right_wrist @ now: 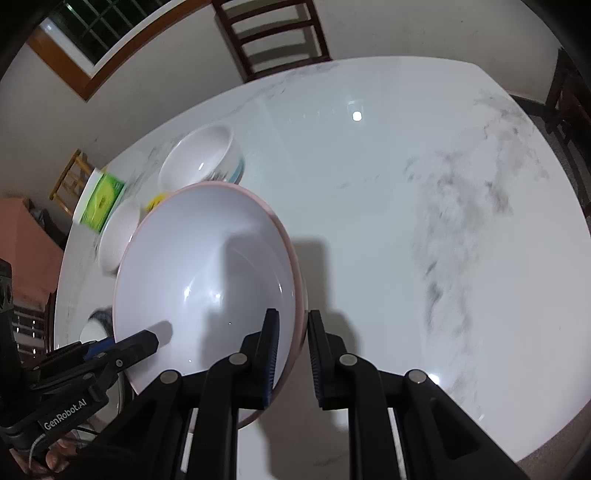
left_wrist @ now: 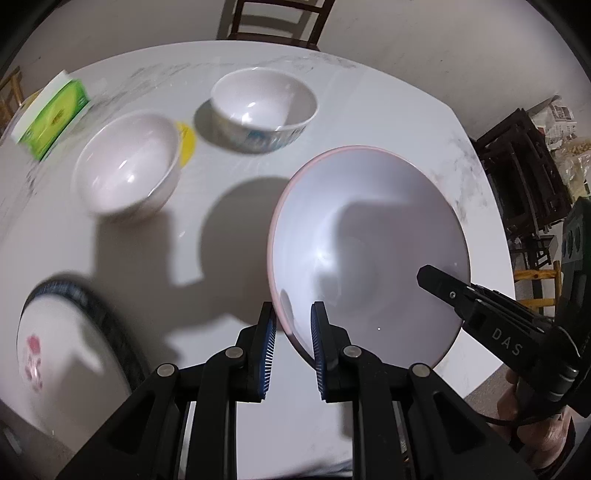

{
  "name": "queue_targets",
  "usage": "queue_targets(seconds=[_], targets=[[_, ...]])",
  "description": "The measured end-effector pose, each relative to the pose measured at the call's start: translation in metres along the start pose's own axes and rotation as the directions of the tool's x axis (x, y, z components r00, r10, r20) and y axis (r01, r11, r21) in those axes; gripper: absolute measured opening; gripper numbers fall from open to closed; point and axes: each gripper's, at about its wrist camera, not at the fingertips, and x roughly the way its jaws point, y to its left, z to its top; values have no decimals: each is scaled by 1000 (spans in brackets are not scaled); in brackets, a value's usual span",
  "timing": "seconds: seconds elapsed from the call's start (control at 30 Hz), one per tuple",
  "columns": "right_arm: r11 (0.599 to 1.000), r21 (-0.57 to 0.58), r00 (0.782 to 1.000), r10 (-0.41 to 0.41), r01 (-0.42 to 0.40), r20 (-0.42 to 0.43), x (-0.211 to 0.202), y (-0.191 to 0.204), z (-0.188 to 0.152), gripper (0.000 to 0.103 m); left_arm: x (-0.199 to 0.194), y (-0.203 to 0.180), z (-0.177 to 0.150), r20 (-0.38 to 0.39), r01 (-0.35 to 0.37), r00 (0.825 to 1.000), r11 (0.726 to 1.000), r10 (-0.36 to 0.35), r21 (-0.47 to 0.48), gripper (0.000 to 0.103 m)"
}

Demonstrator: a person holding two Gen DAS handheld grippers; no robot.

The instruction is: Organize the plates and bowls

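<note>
A big white bowl with a pink rim (left_wrist: 369, 236) is held above the table between both grippers; it also shows in the right wrist view (right_wrist: 207, 280). My left gripper (left_wrist: 293, 332) is shut on its left rim. My right gripper (right_wrist: 290, 343) is shut on its right rim. A pinkish bowl (left_wrist: 127, 162) and a white bowl with blue print (left_wrist: 264, 107) stand upright further back. A plate with a dark rim and pink flower (left_wrist: 62, 343) lies at the near left.
A green and white box (left_wrist: 55, 114) lies at the far left beside a small yellow thing (left_wrist: 186, 142). The white marble table (right_wrist: 424, 206) stretches to the right. Wooden chairs (left_wrist: 277, 18) stand behind and to the right.
</note>
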Motion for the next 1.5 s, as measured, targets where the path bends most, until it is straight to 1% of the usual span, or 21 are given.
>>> queue_targets(seconds=[0.1,0.23,0.47,0.8,1.03,1.23,1.3,1.37,1.47,1.5], targets=[[1000,-7,1000,6,-6,-19,2,12,-17,16,-5,10,-18,-7,-4,1000,1000,4,-8,16],[1000,-24,999,5,-6,-36,3,23,-38,17,-7,24,-34,-16,-6,1000,1000,6,-20,16],[999,-35,998,-4,2,-64,10,32,-60,18,-3,33,-47,-32,-4,999,1000,3,-23,16],[999,-39,996,-19,16,-86,18,38,-74,19,0,36,-59,-33,-3,999,1000,2,-11,16],[999,-36,996,-12,9,-88,18,38,-84,19,2,38,-65,-22,-6,1000,1000,6,-9,15],[999,-46,995,-17,12,-94,19,40,-83,20,1,39,-66,-14,-1,1000,1000,1,-14,15],[999,-46,995,-16,11,-99,19,40,-83,31,0,39,-67,-7,-6,1000,1000,6,-12,16],[999,-44,995,-16,11,-97,18,40,-83,37,-1,40,-67,-4,-1,1000,1000,1,-15,17],[998,-44,997,-41,38,-69,13,38,-82,38,-5,43,-66,10,0,1000,1000,0,-22,20],[998,-42,997,-43,41,-63,11,37,-81,38,-7,45,-66,16,2,1000,1000,-1,-23,23]])
